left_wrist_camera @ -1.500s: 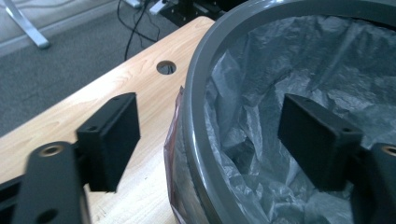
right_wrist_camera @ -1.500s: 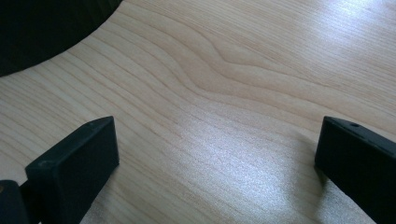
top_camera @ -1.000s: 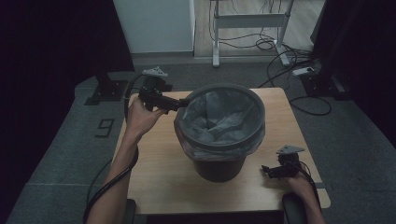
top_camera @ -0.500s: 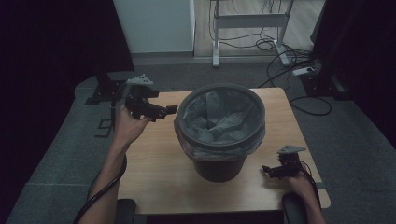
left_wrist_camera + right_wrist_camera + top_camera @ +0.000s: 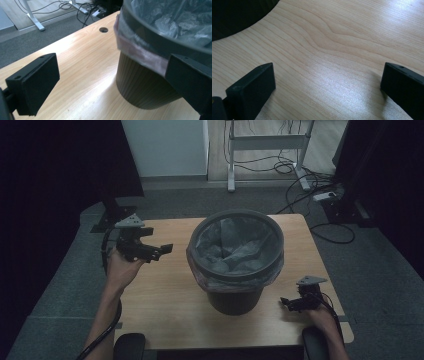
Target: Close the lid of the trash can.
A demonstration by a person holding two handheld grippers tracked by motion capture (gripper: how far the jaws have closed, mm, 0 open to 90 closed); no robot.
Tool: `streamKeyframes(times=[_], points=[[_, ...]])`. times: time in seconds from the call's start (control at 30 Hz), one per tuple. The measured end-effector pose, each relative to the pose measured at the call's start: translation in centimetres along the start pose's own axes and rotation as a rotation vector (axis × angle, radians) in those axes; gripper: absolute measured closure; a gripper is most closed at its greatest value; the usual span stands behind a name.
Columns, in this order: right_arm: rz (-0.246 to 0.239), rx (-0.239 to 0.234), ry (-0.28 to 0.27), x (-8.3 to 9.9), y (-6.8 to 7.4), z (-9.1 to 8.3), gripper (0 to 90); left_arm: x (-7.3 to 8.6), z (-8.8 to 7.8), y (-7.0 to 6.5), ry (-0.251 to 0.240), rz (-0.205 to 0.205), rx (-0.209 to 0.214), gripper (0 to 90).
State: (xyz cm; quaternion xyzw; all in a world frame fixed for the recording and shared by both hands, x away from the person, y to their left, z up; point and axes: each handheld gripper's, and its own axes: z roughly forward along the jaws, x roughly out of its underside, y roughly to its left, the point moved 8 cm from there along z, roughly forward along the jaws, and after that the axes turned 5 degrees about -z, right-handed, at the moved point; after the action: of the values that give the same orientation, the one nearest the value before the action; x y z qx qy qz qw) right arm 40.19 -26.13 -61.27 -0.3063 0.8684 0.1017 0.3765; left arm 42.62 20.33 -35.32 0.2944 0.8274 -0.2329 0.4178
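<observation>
Where the pale wood-grain tabletop (image 5: pixel 165 295) carries it, near the middle, stands the bin (image 5: pixel 235 297): round, dark-walled and slightly tapered, with a broad grey rim hoop clamping a crinkled translucent liner (image 5: pixel 235 252) whose edge folds out and down below the hoop. The left claw (image 5: pixel 162 251), black and boxy with a grey three-cornered plate on top, is held in the air over the tabletop's left edge, pointing at the bin and apart from it; its jaws stand spread with nothing between them. The right claw (image 5: pixel 286 303), same make, rests low at the tabletop's near right corner, just beside the bin's base, jaws likewise spread and empty. The left gripper view adds the bin's faintly striped wall (image 5: pixel 140 82), a pinkish tint in the folded liner band (image 5: pixel 140 51) and a round cable hole (image 5: pixel 103 30) in the tabletop. The right gripper view adds close wavy grain (image 5: pixel 332 37) with a soft sheen between its flat rectangular jaw blocks. No lettering can be read anywhere.
</observation>
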Motion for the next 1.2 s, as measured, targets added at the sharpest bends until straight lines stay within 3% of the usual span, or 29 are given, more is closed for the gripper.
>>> streamKeyframes(times=[0.57, 0.83, 1.2], points=[[-0.006, 0.009, 0.005, 0.0, 0.1, 0.0, 0.0, 6.6, 0.1, 3.1, 0.013, -0.053, -0.05, 0.0], [-0.004, 0.01, 0.004, 0.0, 0.1, 0.1, 0.0, 10.0, 1.4, 4.0, 0.02, -0.091, -0.051, 0.0], [-0.002, 0.011, 0.004, 0.0, 0.1, 0.0, 0.0, 14.1, 3.8, 4.5, 0.056, -0.1, -0.06, 0.0]])
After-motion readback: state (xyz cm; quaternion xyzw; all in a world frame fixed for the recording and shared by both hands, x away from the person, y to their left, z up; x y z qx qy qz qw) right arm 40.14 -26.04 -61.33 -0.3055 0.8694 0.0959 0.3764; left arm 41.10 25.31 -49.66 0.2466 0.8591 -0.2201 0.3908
